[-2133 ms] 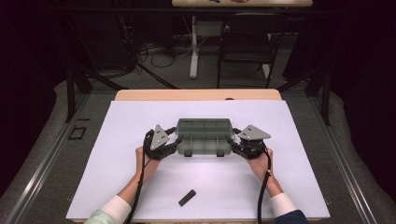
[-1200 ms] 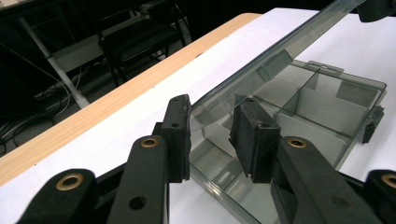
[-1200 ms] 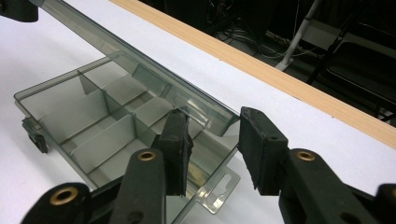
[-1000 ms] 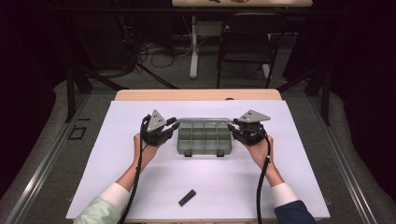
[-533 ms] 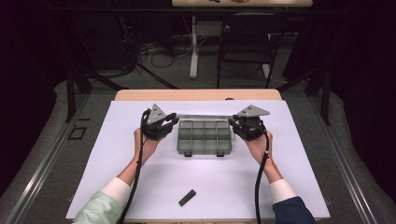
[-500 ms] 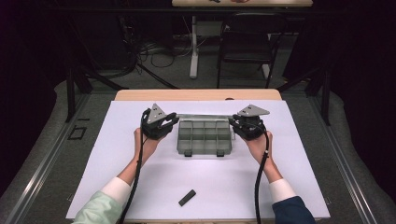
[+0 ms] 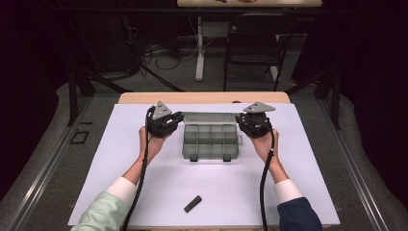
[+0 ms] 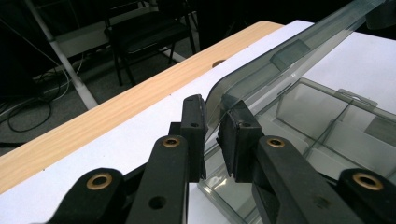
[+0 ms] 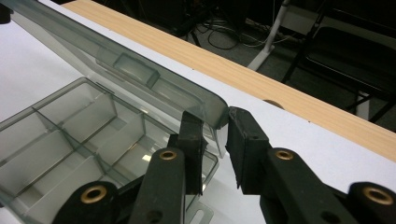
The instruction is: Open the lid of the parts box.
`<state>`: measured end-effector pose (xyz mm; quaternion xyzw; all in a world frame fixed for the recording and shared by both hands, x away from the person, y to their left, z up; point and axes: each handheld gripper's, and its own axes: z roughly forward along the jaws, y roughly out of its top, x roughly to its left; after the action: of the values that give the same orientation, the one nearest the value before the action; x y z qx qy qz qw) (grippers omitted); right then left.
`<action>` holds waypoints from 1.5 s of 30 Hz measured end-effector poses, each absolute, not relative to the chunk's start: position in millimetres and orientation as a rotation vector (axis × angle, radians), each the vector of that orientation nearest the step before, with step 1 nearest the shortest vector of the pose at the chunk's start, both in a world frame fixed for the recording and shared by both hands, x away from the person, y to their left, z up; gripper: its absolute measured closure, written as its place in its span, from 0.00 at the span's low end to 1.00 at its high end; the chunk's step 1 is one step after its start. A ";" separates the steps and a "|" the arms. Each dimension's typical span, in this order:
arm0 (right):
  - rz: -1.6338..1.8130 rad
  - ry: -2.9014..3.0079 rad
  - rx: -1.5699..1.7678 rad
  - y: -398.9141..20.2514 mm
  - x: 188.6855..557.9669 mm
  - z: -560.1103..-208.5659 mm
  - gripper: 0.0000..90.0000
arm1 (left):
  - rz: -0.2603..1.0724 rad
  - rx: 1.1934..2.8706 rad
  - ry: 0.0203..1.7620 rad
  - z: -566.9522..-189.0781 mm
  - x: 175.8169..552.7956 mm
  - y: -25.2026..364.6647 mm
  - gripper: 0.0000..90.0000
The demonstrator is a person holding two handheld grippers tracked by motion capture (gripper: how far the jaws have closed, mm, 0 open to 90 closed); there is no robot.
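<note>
Compartment box (image 7: 210,141), clear grey plastic, sat on the white sheet (image 7: 308,159) mid-table, between the two hands. Lid (image 7: 208,116) stood raised at the far edge, seen nearly edge-on from the high view and hard to read there. Lower edge of the box was cut off in both gripper views.

Left gripper (image 7: 174,120) was at the lid's left corner. In the left gripper view its jaws had just been closing, with the lid's rounded corner (image 8: 219,100) between them; whether both pads pressed on it could not be told. Right gripper (image 7: 244,124) was at the lid's right corner, jaws also just closing around that edge (image 9: 212,109); a gap showed on one side.

Both forearms reached forward from the near edge, hands level with the box's far half. Small black block (image 7: 192,203) lay near the front edge.
</note>
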<state>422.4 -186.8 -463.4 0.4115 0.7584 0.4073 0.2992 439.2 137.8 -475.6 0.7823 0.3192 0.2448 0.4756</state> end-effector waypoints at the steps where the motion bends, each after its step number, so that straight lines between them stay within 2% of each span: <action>1: 1.079 2.014 1.096 -186.7 423.4 -463.2 0.85 | 0.595 1.911 0.784 -475.4 440.1 137.6 0.89; 12: 1.059 2.001 1.137 -185.3 434.5 -462.5 0.88 | 0.582 1.914 0.814 -475.1 451.9 136.2 0.90; 45: 1.058 1.960 1.246 -182.1 460.5 -484.5 0.89 | 0.556 1.925 0.928 -503.9 477.9 128.4 0.91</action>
<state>460.5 -182.1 -484.5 0.4670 0.7349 0.3968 0.2903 477.9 128.4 -503.9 0.7786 0.3752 0.2250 0.4500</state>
